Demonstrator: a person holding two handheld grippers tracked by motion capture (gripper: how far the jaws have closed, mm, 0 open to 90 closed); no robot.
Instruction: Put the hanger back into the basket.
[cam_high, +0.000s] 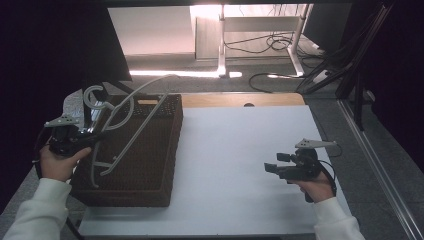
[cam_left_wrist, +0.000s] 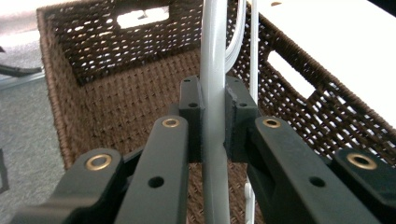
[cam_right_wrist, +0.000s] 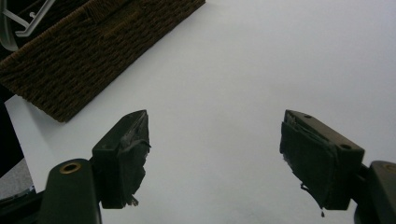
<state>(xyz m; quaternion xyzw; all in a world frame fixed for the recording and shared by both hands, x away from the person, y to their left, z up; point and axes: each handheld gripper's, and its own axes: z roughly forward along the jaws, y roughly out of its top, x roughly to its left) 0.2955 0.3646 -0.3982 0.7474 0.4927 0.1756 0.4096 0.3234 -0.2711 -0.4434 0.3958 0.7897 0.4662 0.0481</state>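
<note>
At the table's left edge, left gripper (cam_high: 85, 136) clamped tight on a grey hanger (cam_high: 131, 116), hanger slanting over the open brown basket (cam_high: 150, 185), right gripper (cam_high: 272, 167) at near right, jaws wide, nothing between them, over the white tabletop (cam_high: 230, 165).

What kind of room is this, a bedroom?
More likely a lab or workroom: a plain white table, loose cables on the floor behind it, and desk legs. A wicker basket holds a hanger.
</note>
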